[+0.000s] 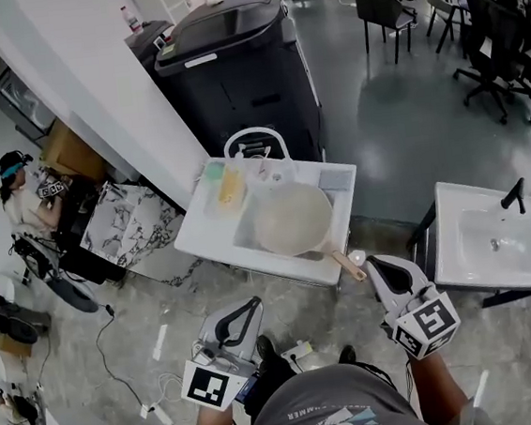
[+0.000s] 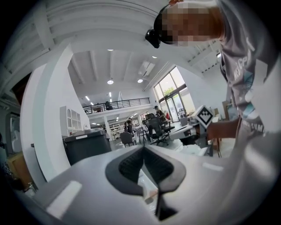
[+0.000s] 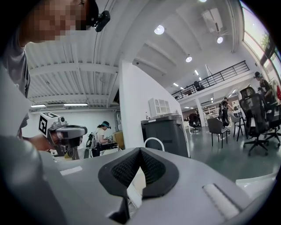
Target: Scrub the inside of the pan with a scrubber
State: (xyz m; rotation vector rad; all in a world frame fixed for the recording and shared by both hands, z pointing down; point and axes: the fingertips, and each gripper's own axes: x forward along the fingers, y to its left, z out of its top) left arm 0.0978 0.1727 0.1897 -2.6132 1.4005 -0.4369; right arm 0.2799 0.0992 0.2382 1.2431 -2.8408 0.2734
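- The pan [image 1: 292, 221] is seen lying in the basin of the white sink stand [image 1: 202, 234]. Its handle [image 1: 349, 266] is turned toward the right gripper [image 1: 377, 269], probably so that it can be steadied from that side.
- A yellow item [image 1: 230, 187], taken to be the scrubber, is placed on the ledge just left of the pan, on the side of the left gripper [image 1: 252, 307].
- Both claws are closed completely and nothing is held in them. They are held in front of the stand, so the scrubbing is judged not yet begun.
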